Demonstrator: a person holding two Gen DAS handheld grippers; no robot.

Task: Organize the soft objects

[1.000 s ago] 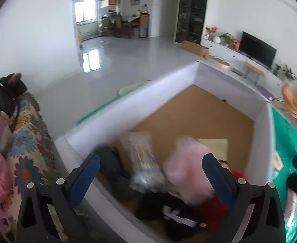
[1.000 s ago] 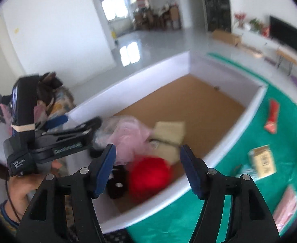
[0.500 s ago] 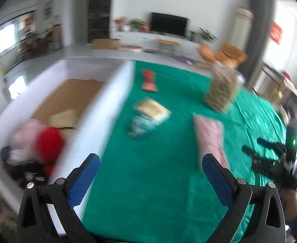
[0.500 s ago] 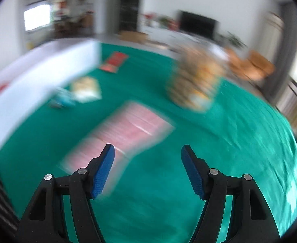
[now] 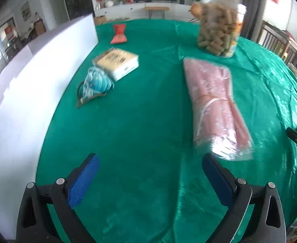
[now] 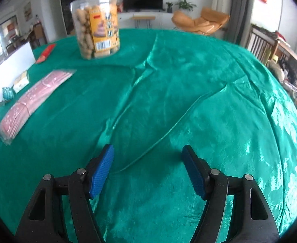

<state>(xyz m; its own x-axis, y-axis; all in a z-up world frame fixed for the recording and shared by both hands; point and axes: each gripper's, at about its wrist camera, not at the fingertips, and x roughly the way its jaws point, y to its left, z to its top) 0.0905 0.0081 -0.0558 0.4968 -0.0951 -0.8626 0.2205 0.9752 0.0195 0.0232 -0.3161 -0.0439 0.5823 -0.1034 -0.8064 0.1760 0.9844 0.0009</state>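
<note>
A: So, how much is left to sort?

B: Plenty, I judge; on the green worktop (image 5: 140,133) lie a pink wrapped bundle (image 5: 213,105), a teal pouch (image 5: 95,83), a cream packet (image 5: 118,60) touching it, and a red packet (image 5: 119,31) farther back; none is in the white box (image 5: 36,77) beside them.

A: And inside the box?

B: Hidden from here; only its outer wall shows; the clear tub (image 6: 96,24) holds tan snacks.

A: The grippers?

B: The left hand-held gripper (image 5: 148,180) gapes, empty, near the bundle's end; the right hand-held gripper (image 6: 147,170) is spread too, over bare cloth.
</note>
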